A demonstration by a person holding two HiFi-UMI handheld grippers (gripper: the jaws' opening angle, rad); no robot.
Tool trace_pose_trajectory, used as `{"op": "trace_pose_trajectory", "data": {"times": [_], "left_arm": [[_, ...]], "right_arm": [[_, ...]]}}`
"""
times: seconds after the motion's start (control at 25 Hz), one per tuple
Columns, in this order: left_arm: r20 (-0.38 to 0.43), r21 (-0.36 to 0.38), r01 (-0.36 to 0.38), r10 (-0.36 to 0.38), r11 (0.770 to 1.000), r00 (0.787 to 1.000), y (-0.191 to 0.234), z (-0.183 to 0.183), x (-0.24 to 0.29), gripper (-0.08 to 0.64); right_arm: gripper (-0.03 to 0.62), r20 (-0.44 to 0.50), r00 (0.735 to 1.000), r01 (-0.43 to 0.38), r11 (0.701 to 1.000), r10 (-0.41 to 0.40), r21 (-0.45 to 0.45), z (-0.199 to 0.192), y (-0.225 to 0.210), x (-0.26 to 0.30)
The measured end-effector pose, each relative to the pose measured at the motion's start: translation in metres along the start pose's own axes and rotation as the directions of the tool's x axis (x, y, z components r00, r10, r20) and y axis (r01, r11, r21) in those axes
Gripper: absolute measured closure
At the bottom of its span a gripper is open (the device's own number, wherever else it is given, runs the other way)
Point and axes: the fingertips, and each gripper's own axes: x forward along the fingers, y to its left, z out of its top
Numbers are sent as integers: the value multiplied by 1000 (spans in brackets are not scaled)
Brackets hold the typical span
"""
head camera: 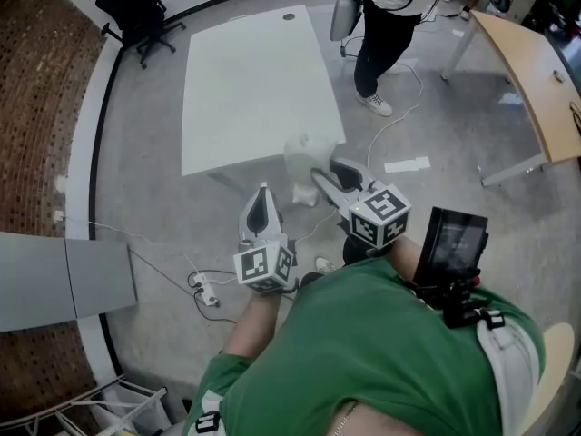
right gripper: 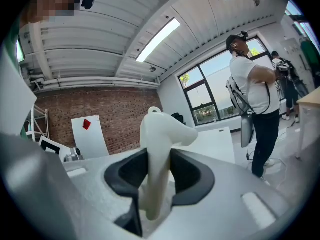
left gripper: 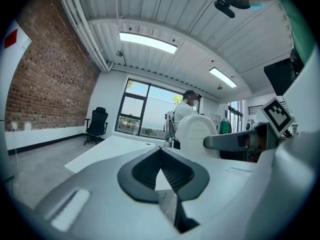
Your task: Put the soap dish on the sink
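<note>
A white soap dish (head camera: 303, 164) hangs in the air in front of me, and my right gripper (head camera: 320, 177) is shut on it. In the right gripper view the soap dish (right gripper: 159, 149) stands upright between the two dark pads, which press on its sides. The left gripper view shows the same dish (left gripper: 196, 133) to the right, held by the right gripper's jaw. My left gripper (head camera: 261, 198) is beside it at the left, shut with nothing between its fingers; its pads (left gripper: 175, 171) meet at the tips. No sink is in any view.
A large white table (head camera: 254, 89) stands ahead on the grey floor. A person (head camera: 386, 25) stands at its far right corner. A black office chair (head camera: 136, 12) is at the back left, a wooden table (head camera: 536, 71) at the right. A power strip (head camera: 207, 291) and cables lie on the floor.
</note>
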Motion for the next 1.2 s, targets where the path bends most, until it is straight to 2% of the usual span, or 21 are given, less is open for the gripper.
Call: {"op": "trace_pose_trajectory", "data": {"times": [0.16, 0.44, 0.72, 1.2], "left_arm": [[-16, -19, -6, 6, 1000, 1000, 4, -4, 2, 555], [-8, 2, -24, 24, 1000, 1000, 8, -7, 3, 555], [2, 26, -78, 78, 997, 997, 44, 24, 86, 555], [30, 64, -145, 144, 987, 989, 61, 38, 167, 555]], "right_arm": [[463, -20, 1000, -4, 1000, 4, 3, -3, 1, 7], [463, -13, 1000, -23, 1000, 23, 6, -9, -3, 15], [463, -5, 997, -71, 997, 72, 10, 30, -48, 93], [463, 2, 989, -146, 989, 146, 15, 58, -110, 160]]}}
